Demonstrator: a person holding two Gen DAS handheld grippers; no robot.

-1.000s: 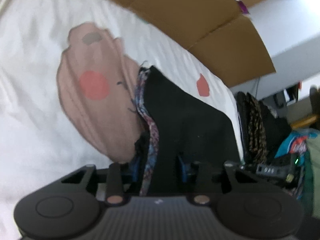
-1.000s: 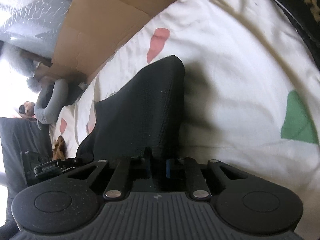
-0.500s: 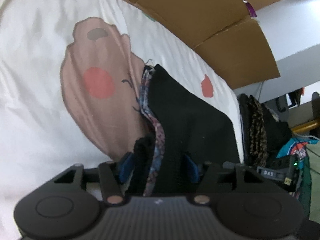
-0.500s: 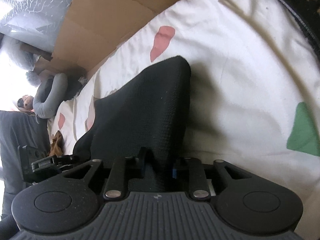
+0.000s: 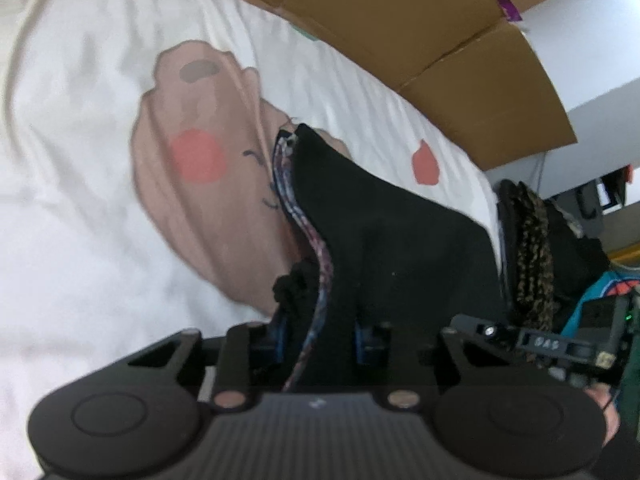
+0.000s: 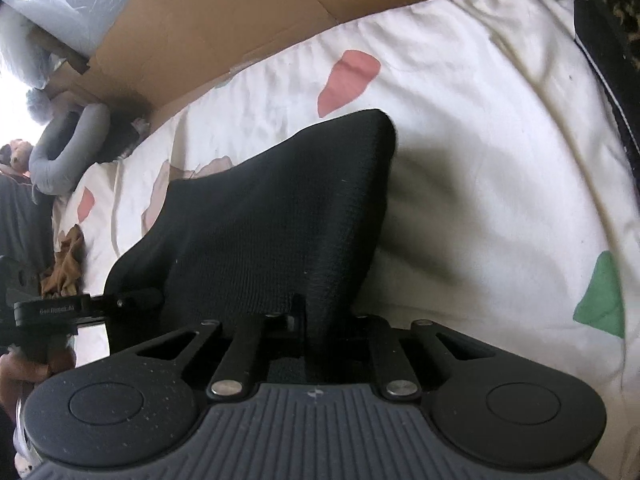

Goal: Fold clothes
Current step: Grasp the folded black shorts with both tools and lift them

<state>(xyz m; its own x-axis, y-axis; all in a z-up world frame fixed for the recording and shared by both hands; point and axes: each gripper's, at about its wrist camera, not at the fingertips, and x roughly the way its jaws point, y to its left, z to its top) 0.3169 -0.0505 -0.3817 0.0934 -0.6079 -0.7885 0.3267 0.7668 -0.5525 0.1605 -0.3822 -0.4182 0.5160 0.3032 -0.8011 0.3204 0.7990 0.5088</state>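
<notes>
1. My left gripper (image 5: 320,340) has just been closing, and its blue pads (image 5: 280,336) now press on a bunched edge of the black garment (image 5: 384,240).
2. A patterned inner layer (image 5: 316,264) of purple and blue shows along that pinched edge, running up to the garment's far corner.
3. My right gripper (image 6: 316,320) has also just been closing; its fingers sit almost together with the garment's (image 6: 280,216) other near edge clamped between them.
4. The garment stretches between my two grippers and slopes away onto the white sheet (image 6: 480,152), its far corners resting there.
5. The sheet (image 5: 80,160) carries a tan cartoon print (image 5: 208,184) with a pink cheek, beside the garment on the left view's side.
6. Brown cardboard (image 5: 420,28) stands behind the bed.
7. A pile of dark clothes (image 5: 532,248) lies at the sheet's right edge in the left view.
</notes>
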